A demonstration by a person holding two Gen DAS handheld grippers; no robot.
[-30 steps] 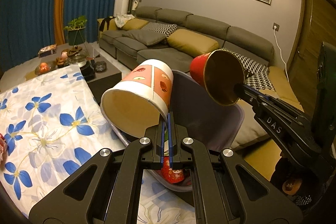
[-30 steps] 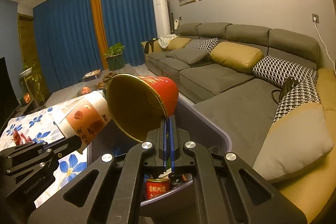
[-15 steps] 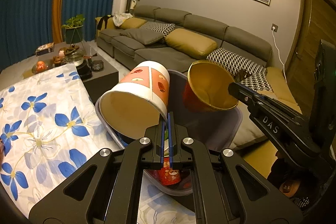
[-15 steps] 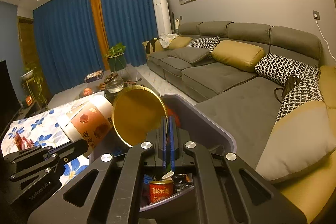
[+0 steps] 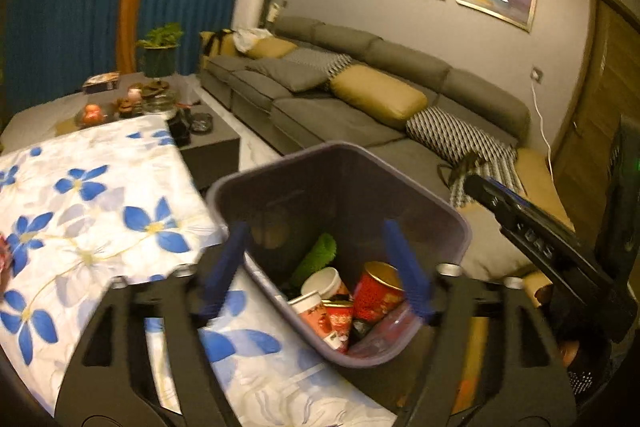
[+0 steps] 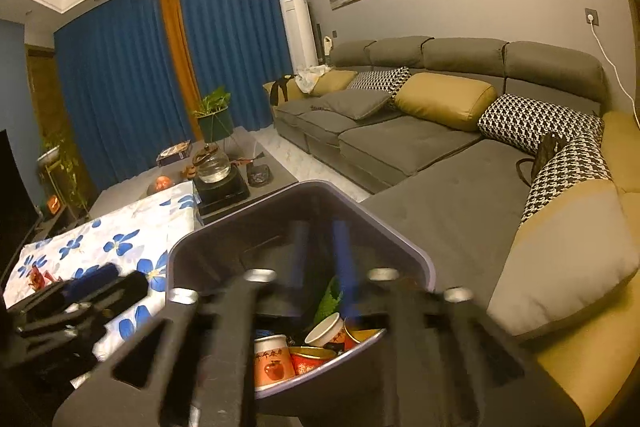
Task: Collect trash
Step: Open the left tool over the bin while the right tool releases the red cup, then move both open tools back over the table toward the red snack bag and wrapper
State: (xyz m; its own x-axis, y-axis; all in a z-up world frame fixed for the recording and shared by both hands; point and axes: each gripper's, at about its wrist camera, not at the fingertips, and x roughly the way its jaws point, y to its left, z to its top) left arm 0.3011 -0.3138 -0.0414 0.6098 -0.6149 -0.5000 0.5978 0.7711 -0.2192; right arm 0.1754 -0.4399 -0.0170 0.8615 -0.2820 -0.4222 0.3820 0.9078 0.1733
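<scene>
A grey-purple trash bin (image 5: pixel 440 207) stands at the edge of the flowered table; it also shows in the right wrist view (image 6: pixel 404 251). Inside lie several paper cups: a white and orange cup (image 5: pixel 320 311), a red cup with gold inside (image 5: pixel 380 291), and others (image 6: pixel 272 363). My left gripper (image 5: pixel 320 263) is open and empty above the bin, its blue fingers (image 5: pixel 224 259) wide apart. My right gripper (image 6: pixel 320 259) is open a little and empty over the bin; its body shows in the left wrist view (image 5: pixel 532 227).
A white tablecloth with blue flowers (image 5: pixel 80 207) covers the table left of the bin. A red wrapper (image 6: pixel 36 277) lies on it far left. A grey sofa with cushions (image 6: pixel 440 131) runs behind. A low table with a glass teapot (image 6: pixel 214 163) stands beyond.
Both grippers have opened and let go of their cups. The white and orange cup and the red cup have dropped into the bin.
</scene>
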